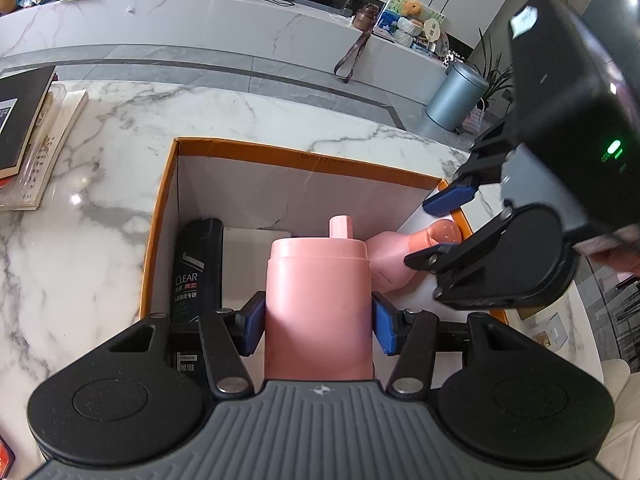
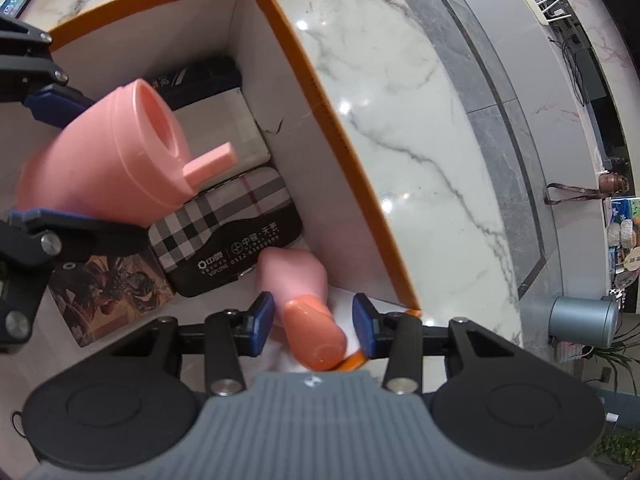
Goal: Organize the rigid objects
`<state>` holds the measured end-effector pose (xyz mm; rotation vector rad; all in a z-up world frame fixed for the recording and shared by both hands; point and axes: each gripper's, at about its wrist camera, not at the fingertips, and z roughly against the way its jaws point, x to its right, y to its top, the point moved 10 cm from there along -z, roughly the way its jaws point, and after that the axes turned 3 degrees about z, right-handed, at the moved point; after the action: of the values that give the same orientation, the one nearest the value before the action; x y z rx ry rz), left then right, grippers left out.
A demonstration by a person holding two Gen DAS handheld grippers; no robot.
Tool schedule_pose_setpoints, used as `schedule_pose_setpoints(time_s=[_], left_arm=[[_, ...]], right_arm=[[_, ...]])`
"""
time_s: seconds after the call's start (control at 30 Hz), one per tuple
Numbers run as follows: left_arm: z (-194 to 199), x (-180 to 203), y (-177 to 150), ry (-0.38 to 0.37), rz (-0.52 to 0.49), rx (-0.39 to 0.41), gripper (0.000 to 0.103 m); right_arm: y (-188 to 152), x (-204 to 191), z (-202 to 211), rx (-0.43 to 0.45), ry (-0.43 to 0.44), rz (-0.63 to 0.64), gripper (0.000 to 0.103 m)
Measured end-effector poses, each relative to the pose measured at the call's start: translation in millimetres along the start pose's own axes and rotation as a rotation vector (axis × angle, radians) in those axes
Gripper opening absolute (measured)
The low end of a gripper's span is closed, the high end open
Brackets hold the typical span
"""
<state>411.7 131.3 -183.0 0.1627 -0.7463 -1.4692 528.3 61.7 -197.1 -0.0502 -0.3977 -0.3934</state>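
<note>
White marble surface, veined grey, with an orange-rimmed cardboard box sitting on it; books stacked at the surface's left edge, a grey bin on the floor beyond.

Box contents: black CLEAR bottle lying along the left wall, a white flat box next to it, a plaid case with a black end, a dark printed card box, and a pink bottle with an orange cap in the near corner by the box wall.

My left gripper is clamped on the pink pump bottle, blue pads pressed on both sides of the body. It hangs over the box interior, above the other items. Long axis runs away from my left camera, pump nozzle end forward and tilted down into the box.

My right gripper straddles the orange cap of the pink bottle; pads sit either side, a gap shows on the right side, so not gripping yet. That bottle lies tilted, cap toward my right camera, body pointing down into the box.
</note>
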Motion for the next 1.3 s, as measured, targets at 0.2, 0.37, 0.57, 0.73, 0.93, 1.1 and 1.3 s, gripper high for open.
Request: schedule_pose_setpoints(time_s=[0.2, 0.37, 0.57, 0.73, 0.93, 1.1, 1.3], left_arm=[[2.3, 3.9, -0.7, -0.002, -0.004, 0.0, 0.062], [1.6, 9.4, 1.5, -0.007, -0.01, 0.005, 0.062], [-5.8, 16.1, 6.4, -0.014, -0.017, 0.012, 0.062], [-17.7, 21.8, 6.8, -0.022, -0.033, -0.003, 0.062], [-27.9, 24.3, 3.8, -0.027, -0.056, -0.013, 0.062], [-33.5, 18.9, 0.4, -0.02, -0.05, -0.02, 0.062], [-31.7, 22.3, -4.3, -0.036, -0.082, 0.013, 0.062]], right_arm=[[-1.5, 1.6, 22.6, -0.011, 0.021, 0.055, 0.045], [-5.4, 4.0, 26.7, -0.025, 0.025, 0.095, 0.043], [-3.8, 5.9, 23.5, 0.014, 0.018, 0.098, 0.024], [-2.0, 2.1, 32.3, 0.033, -0.059, 0.215, 0.017], [-0.5, -11.1, 35.1, 0.026, -0.21, 0.519, 0.01], [0.3, -19.4, 25.9, 0.053, -0.305, 0.643, 0.011], [1.2, -13.3, 27.7, 0.089, -0.228, 0.499, 0.026]])
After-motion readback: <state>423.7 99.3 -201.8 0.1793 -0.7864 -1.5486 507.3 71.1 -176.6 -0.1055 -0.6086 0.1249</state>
